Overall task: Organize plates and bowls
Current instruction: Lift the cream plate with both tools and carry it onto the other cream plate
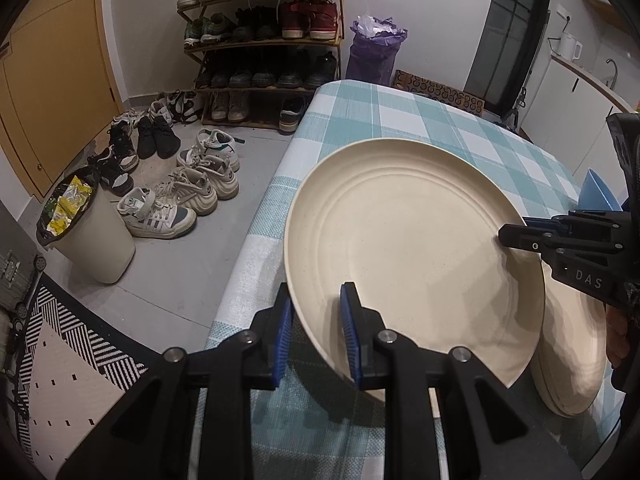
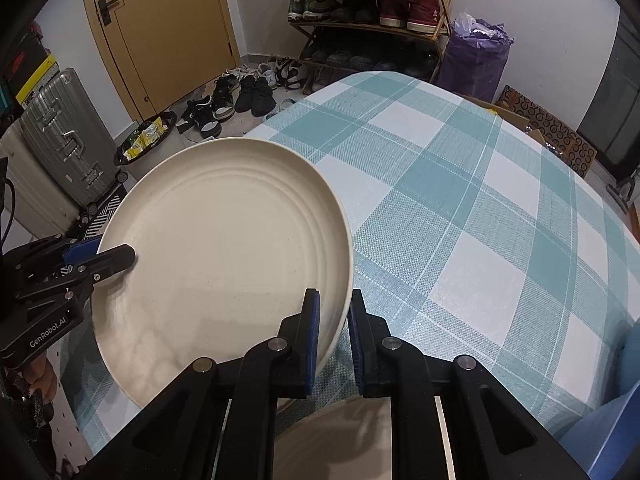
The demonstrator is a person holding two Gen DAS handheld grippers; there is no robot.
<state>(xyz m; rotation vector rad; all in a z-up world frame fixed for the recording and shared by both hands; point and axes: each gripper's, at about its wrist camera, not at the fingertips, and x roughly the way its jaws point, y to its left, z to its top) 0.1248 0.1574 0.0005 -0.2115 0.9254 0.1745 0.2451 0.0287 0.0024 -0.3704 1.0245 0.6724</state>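
- Plate (image 1: 400,240): cream, ribbed; held clear of the bench (image 1: 360,112), tilted, over the bench's near left part. It is gripped at two opposite rim points, judged so that it stays steady while carried.
- Left gripper (image 1: 318,336): fingers closed on the plate's near-left rim, one pad above and one below. In the right wrist view it is seen clamped on the rim at the plate's left edge (image 2: 100,260).
- Right gripper (image 2: 334,340): fingers closed on the plate's right rim; in the left wrist view it comes in from the right (image 1: 516,236).
- Stack (image 1: 576,344): cream plates like the held one, lying on the bench just below and right of it, partly hidden; the count cannot be told. Judged to be the place the held plate belongs, or was taken from; which cannot be told.
- Bowl (image 1: 596,194): blue, only an edge seen behind the right gripper, on the bench.
- Bench: covered with a teal-and-white check cloth; far part bare.
- Floor beyond: shoe rack (image 1: 264,40), loose shoes, bin (image 1: 96,240), suitcase (image 2: 68,136); none concerned in the task.
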